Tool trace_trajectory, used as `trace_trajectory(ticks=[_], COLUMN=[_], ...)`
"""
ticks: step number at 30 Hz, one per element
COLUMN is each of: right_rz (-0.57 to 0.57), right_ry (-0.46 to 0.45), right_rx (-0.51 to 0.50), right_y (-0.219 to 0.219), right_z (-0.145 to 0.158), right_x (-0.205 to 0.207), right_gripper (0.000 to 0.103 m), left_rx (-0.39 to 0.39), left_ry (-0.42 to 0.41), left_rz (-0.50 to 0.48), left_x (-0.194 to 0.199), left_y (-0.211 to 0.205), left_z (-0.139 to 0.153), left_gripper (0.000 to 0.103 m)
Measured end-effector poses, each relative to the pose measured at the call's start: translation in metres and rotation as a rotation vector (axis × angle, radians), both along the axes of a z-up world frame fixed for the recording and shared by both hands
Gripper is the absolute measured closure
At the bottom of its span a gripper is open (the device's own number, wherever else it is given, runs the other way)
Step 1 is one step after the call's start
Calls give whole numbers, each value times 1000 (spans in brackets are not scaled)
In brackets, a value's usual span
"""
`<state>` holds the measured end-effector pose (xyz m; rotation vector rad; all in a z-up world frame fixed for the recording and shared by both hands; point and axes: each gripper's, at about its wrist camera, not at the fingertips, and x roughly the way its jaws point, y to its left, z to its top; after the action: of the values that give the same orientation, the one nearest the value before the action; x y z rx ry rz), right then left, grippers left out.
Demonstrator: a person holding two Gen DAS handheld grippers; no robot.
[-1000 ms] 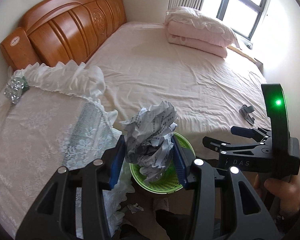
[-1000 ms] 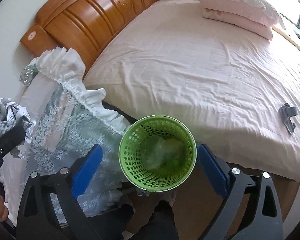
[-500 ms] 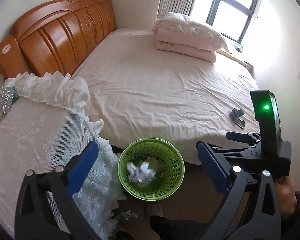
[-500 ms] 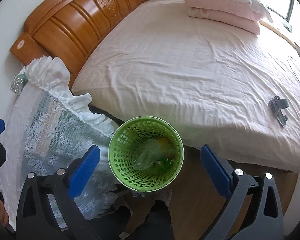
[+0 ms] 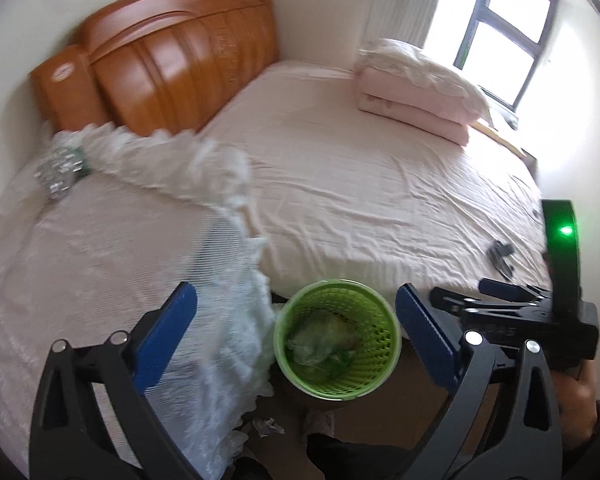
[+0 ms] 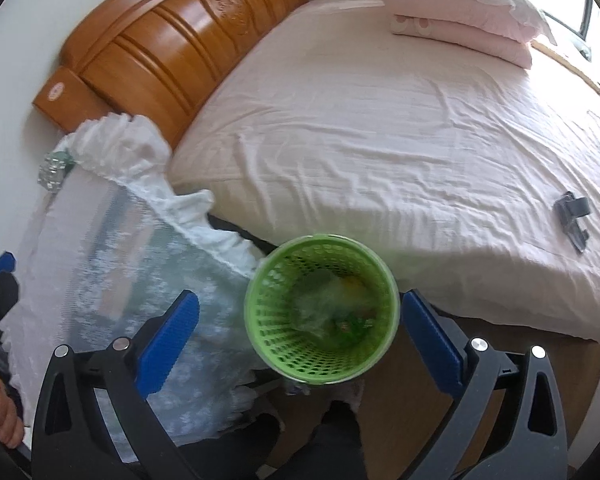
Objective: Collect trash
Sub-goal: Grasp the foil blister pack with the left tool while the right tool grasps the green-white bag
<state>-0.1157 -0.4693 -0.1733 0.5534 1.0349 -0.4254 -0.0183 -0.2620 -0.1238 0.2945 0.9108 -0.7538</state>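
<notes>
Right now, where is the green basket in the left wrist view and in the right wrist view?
Left wrist view: green basket at lower centre, between the open blue pads.
Right wrist view: green basket at lower centre, beside the lace cloth.
Shared landmark: the wooden headboard, upper left in both.

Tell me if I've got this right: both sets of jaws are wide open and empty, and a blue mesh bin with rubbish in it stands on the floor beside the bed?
Nearly. The bin is green, not blue; the right wrist view shows its colour plainly. The rest holds: it stands on the floor beside the bed with rubbish inside, and the left gripper and right gripper both have wide-open, empty jaws.
</notes>
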Motion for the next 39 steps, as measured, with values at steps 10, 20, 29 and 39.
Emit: trace_trajectory(ticks=[10, 20, 29, 39], right_rz=[139, 246, 348, 384], right_ry=[-57, -93, -136, -127], right_rx=[12, 20, 9, 55], right_y=[65, 112, 131, 135], right_z=[20, 33, 47, 34], right_x=[71, 145, 213, 233], right_gripper=[3, 3, 3, 3], left_rx=[7, -45, -136, -142], left_ry=[-30, 15, 144, 175], left_rz=[234, 418, 639, 864], left_x=[68, 181, 288, 356], left_y=[91, 131, 119, 121], left_z=[8, 14, -16, -49], left_gripper=[8, 8, 8, 8])
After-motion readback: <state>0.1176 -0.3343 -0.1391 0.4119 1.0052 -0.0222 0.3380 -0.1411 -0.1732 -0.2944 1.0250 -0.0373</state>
